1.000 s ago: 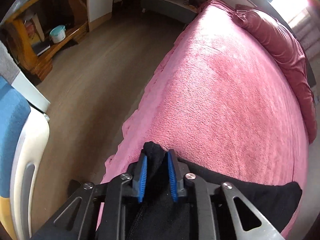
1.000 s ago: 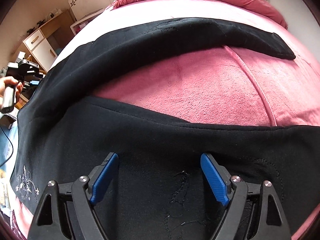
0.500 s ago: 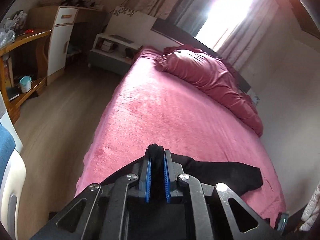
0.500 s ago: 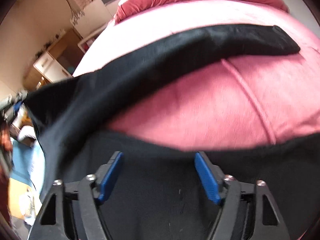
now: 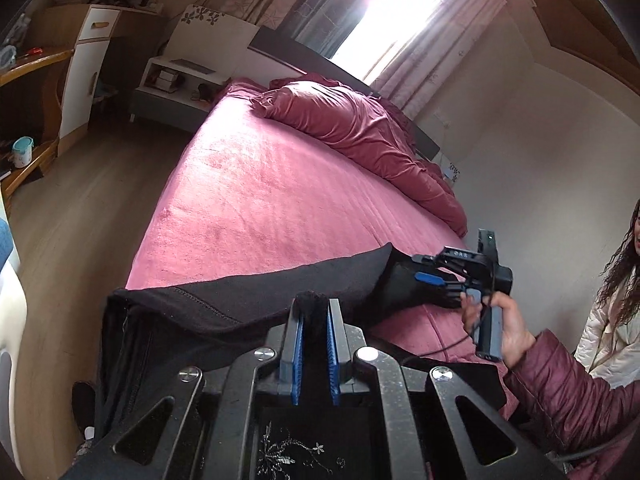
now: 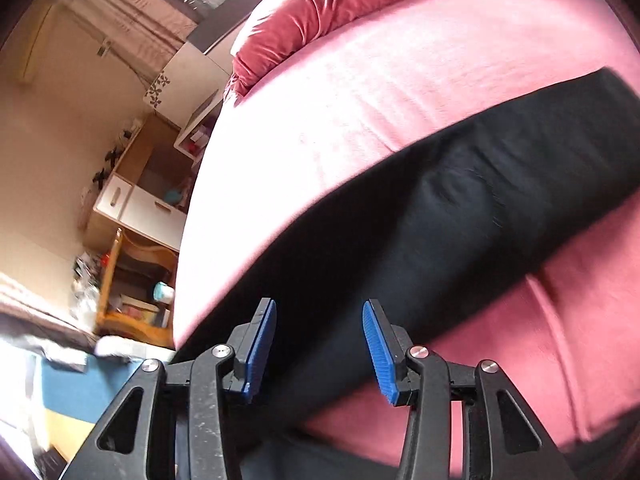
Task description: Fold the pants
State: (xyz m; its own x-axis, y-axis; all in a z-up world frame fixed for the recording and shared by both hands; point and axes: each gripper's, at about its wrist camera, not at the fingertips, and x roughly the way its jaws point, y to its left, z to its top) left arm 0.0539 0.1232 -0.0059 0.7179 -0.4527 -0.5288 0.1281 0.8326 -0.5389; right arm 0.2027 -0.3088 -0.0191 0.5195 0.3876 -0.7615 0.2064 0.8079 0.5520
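Black pants [image 5: 280, 292] with silver floral embroidery, pink bedspread [image 5: 256, 208], blue-padded tongs [image 5: 314, 344].

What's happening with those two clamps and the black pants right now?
Left gripper shut on pants. Right gripper closing, jaws apart, fabric between them. Pants stretched over pink bed. Nothing in the way.

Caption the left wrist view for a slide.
Left gripper pinches black pants above the pink bed.
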